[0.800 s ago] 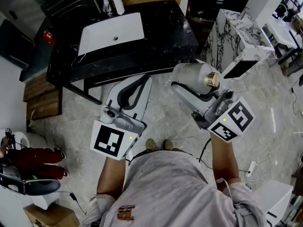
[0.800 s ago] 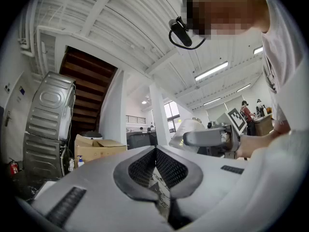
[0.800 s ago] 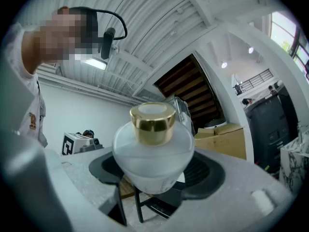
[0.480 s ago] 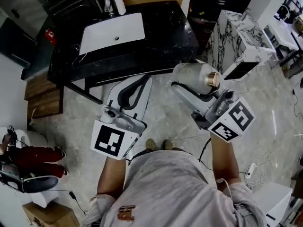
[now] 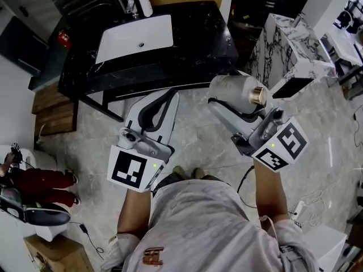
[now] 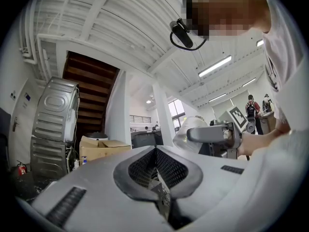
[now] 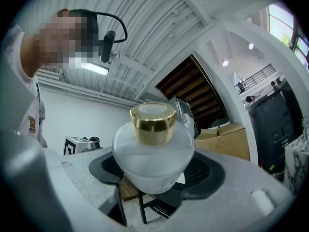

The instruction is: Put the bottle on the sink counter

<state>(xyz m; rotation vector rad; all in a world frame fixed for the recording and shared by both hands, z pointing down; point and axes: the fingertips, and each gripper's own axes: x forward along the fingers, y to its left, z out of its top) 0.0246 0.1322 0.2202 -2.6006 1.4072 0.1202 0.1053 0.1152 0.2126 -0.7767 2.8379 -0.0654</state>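
Note:
A round frosted white bottle (image 5: 235, 88) with a gold cap (image 5: 258, 96) hangs in the air above the floor, lying on its side between the jaws of my right gripper (image 5: 226, 98), which is shut on it. In the right gripper view the bottle (image 7: 153, 151) fills the gap between the pads, cap toward the camera. My left gripper (image 5: 169, 97) is held beside it, shut and empty; its tips (image 6: 156, 151) meet. The black sink counter (image 5: 193, 44) with its white basin (image 5: 133, 38) stands just ahead of both grippers.
A pump bottle (image 5: 145, 3) and a faucet (image 5: 129, 4) stand at the counter's back edge. A marble-patterned cabinet (image 5: 289, 38) is to the right, wooden steps (image 5: 51, 118) to the left. Cables (image 5: 309, 200) lie on the tiled floor.
Only the head view has shifted slightly; both grippers and the bottle keep their places in front of the counter.

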